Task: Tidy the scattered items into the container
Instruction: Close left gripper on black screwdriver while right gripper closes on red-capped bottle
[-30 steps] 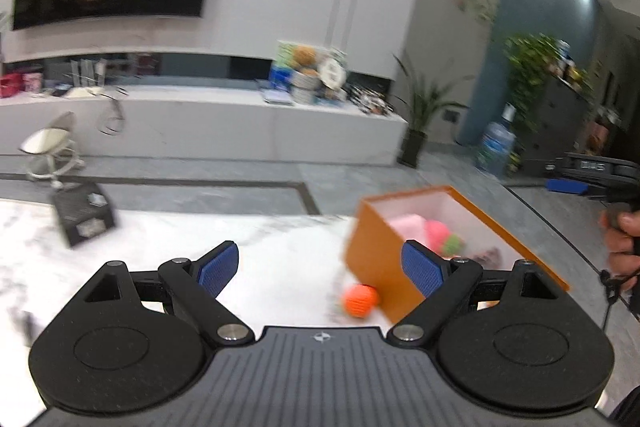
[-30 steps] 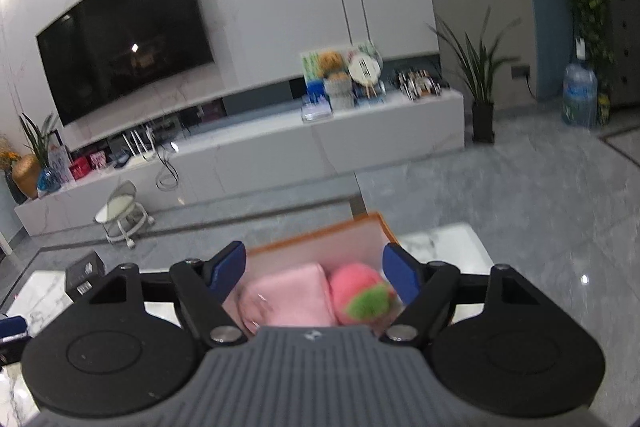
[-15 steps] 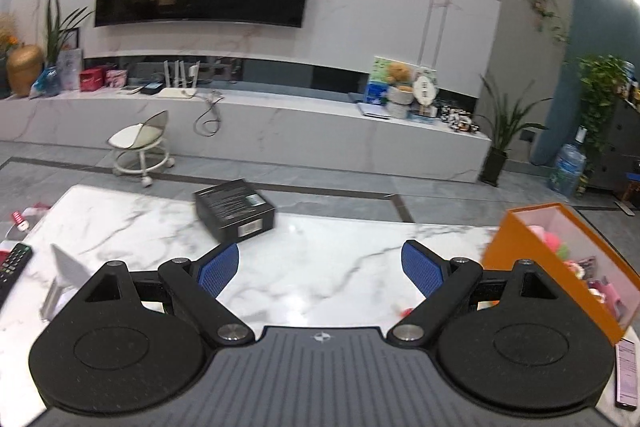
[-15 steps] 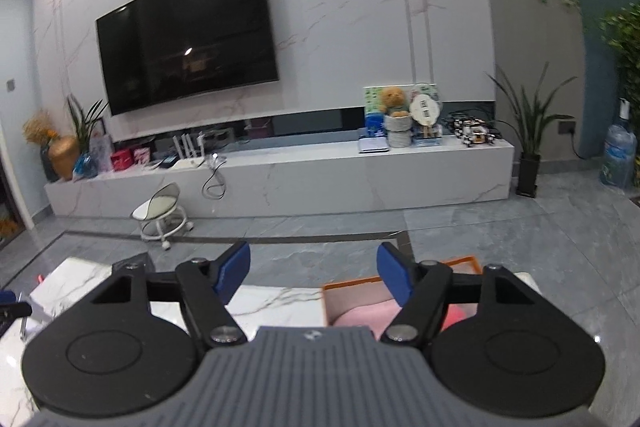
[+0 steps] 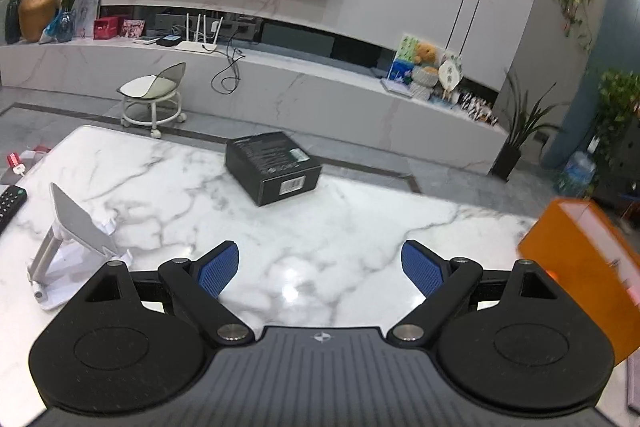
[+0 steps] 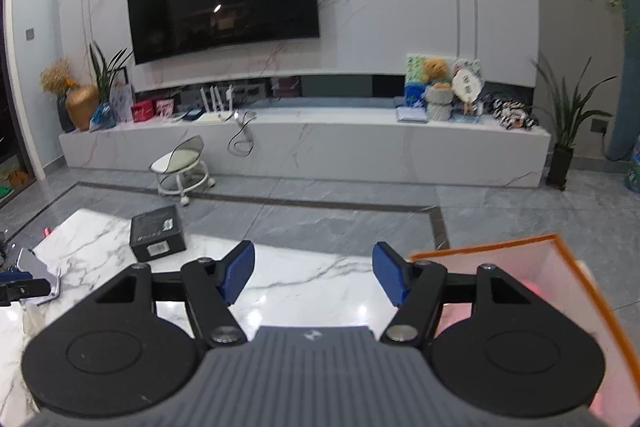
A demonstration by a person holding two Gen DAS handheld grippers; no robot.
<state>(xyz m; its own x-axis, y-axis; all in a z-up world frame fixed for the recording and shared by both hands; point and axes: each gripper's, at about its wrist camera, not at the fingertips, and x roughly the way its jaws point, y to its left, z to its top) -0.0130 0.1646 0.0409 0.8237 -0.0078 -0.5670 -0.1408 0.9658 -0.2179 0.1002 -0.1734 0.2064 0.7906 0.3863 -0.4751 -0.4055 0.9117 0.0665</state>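
The orange box (image 5: 580,259) stands on the white marble table (image 5: 320,227) at the right edge of the left wrist view. It also shows in the right wrist view (image 6: 560,259), low right, with a pink blur inside. My left gripper (image 5: 320,269) is open and empty above the table's middle, left of the box. My right gripper (image 6: 313,275) is open and empty, its right finger over the box's near left corner.
A black carton (image 5: 274,167) lies at the table's far side and shows in the right wrist view (image 6: 158,233). A white phone stand (image 5: 76,235) and a remote (image 5: 10,203) are at the left. A stool (image 5: 154,95) stands on the floor beyond.
Both views have swung left and away from the orange box. The orange ball and the box's contents have dropped out of sight. Both grippers stay open.
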